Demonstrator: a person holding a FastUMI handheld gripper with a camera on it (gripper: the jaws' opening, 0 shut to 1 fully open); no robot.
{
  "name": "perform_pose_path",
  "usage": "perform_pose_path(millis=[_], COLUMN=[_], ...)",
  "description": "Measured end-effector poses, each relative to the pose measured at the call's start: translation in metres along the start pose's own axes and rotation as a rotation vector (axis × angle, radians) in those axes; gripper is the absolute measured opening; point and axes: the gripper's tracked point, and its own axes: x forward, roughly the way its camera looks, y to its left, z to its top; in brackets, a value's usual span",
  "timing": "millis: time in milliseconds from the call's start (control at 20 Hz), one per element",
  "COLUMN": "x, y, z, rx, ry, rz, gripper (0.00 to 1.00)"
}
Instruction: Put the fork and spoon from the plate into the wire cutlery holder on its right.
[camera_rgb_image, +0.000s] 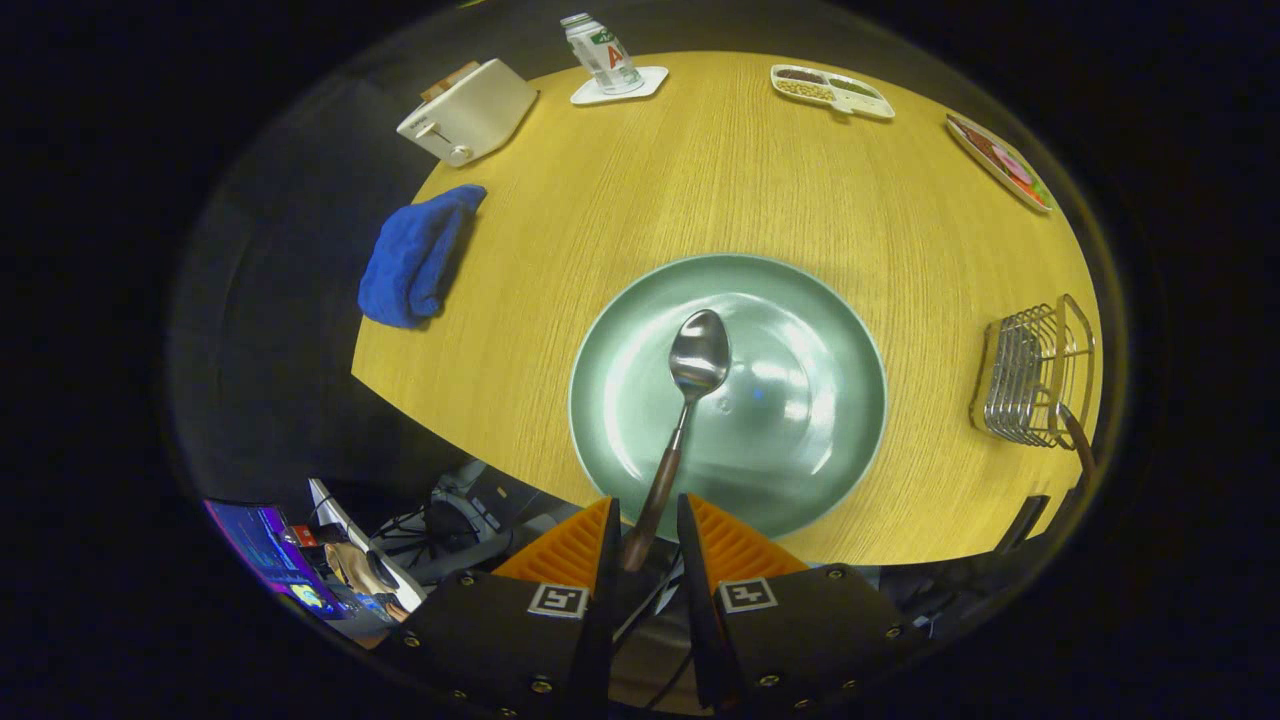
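Yellow wooden surface (700, 170) carries the green plate (800, 330) and, to its right, the wire holder (1035, 375). My gripper (648, 525) clasps the spoon (690, 385) by its handle — bowl pointing straight ahead over the plate.

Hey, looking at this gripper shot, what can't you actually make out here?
- Whether the gripper presses the spoon handle: it lies between the fingers, but contact is unclear.
- Wire cutlery holder: a dark handle sticks out of it; the bars hide which utensil it is.
- Divided tray: its contents are too small to identify.
- Toaster: whatever is in its slot is too small to identify.
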Motion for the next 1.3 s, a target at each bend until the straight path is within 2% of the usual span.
perform_pose_path(millis=[450, 650, 700, 850, 900, 1000, 1150, 1300], x=[0.037, 0.05, 0.047, 0.047, 0.044, 0.04, 0.02, -0.002], y=[-0.007, -0.018, -0.023, -0.033, -0.04, -0.045, -0.047, -0.072], z=[-0.009, -0.009, -0.013, -0.014, -0.017, -0.017, -0.013, -0.006], rx=[0.016, 0.013, 0.003, -0.045, -0.092, -0.159, -0.183, -0.231], ry=[0.102, 0.092, 0.103, 0.093, 0.105, 0.115, 0.144, 0.148], rz=[-0.012, -0.028, -0.039, -0.051, -0.078, -0.091, -0.048, -0.091], gripper=[0.33, 0.33, 0.17, 0.17, 0.04, 0.05, 0.05, 0.05])
